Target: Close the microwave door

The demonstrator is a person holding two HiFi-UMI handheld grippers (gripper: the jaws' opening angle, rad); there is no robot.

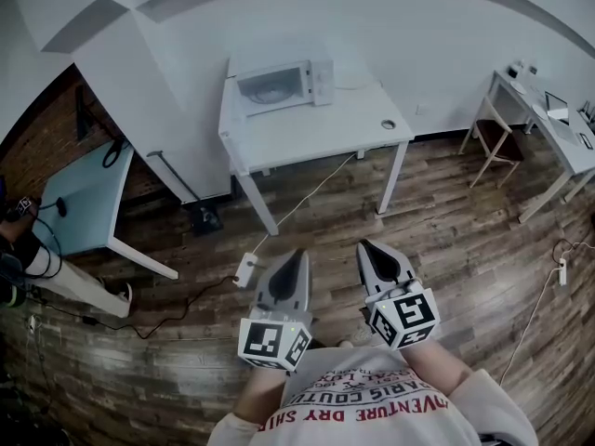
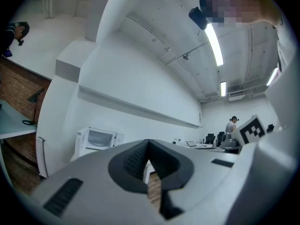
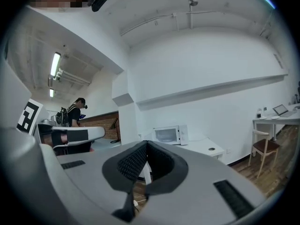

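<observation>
The left gripper (image 1: 298, 255) and the right gripper (image 1: 365, 246) are held side by side just in front of the person's chest, tips pointing forward. Each gripper's own view shows its jaws pressed together at the tips, with only bare floor visible through the notch behind them. Both are empty and touch nothing.

Below and ahead of them lies the wooden floor (image 1: 437, 240). A white power strip (image 1: 246, 269) sits near the left gripper's tip, and its cable runs off toward the table. The white table (image 1: 316, 136) stands well apart from the grippers, against the white wall. The microwave (image 1: 284, 84) sits at the table's back left corner, with its window and control panel facing the person. A small round object (image 1: 388, 124) lies near the table's front right corner. A light blue table (image 1: 79, 198) stands off to the left and a wooden chair (image 1: 495, 144) off to the right.

As for progress, the task looks barely begun. Neither gripper is near the microwave, so nothing has been pushed at this moment. From this far off the door is too small to tell whether it stands ajar; the front looks roughly flush in both gripper views. What seems to be left is the whole job: the walk to the table, a gripper set against the door, and the push until it shuts.
</observation>
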